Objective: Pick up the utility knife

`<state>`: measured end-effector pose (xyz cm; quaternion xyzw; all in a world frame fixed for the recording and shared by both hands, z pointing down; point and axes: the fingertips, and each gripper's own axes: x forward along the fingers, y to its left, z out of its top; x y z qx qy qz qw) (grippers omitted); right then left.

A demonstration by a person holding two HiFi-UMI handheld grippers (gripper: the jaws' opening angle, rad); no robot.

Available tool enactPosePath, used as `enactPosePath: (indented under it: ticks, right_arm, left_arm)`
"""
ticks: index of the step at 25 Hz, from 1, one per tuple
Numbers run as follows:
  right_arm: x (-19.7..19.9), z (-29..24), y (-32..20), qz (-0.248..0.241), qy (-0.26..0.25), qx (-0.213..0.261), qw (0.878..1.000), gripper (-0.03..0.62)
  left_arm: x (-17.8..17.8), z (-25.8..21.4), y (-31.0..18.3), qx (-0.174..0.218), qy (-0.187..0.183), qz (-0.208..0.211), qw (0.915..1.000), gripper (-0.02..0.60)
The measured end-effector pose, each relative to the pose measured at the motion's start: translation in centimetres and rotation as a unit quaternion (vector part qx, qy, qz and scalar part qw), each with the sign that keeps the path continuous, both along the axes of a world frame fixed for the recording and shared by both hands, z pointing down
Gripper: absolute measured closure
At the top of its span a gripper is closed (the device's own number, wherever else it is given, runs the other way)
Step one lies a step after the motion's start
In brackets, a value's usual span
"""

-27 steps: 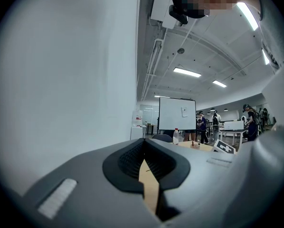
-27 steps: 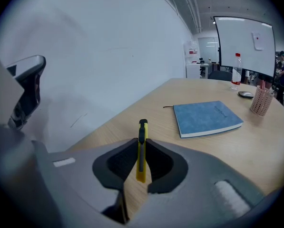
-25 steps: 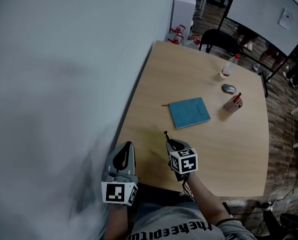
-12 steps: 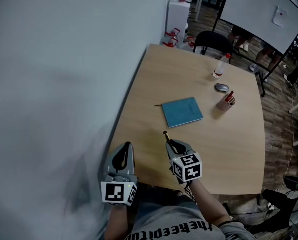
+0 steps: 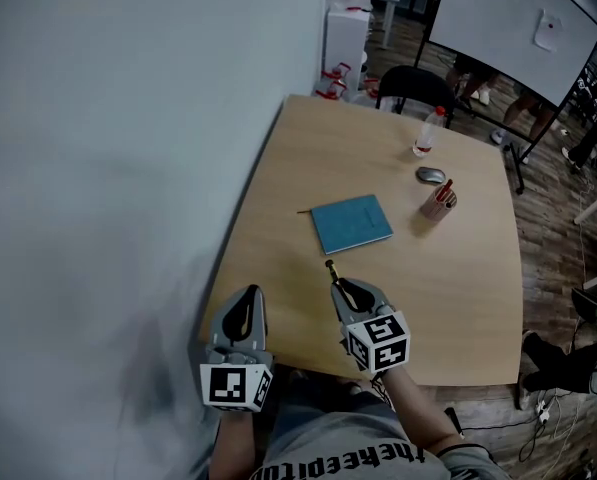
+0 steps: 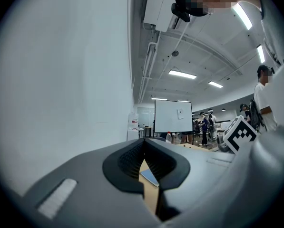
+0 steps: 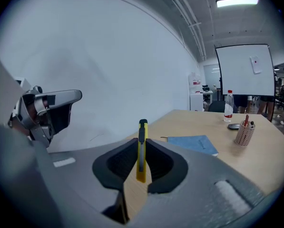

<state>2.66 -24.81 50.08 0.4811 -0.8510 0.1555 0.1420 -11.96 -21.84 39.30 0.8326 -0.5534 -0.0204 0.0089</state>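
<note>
While the left tongs (image 5: 249,294) hangs closed and empty, the right tongs (image 5: 342,286) has risen above the tabletop (image 5: 458,298), clamped on the yellow utility knife (image 7: 142,141).

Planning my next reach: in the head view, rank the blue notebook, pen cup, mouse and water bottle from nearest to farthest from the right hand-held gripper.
1. Blue notebook, just ahead.
2. Pen cup, ahead and right.
3. Mouse, just beyond the cup.
4. Water bottle, farthest back.
</note>
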Motion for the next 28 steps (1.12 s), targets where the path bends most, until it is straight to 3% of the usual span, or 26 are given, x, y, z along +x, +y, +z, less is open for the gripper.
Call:
enactPosePath:
  ticks: [28]
  right_arm:
    - [3.9, -9.7, 5.1, -0.002, -0.025, 0.162, 0.987, 0.542]
  left_arm:
    - [4.2, -2.1, 4.0, 0.031, -0.009, 0.014, 0.9994, 0.561]
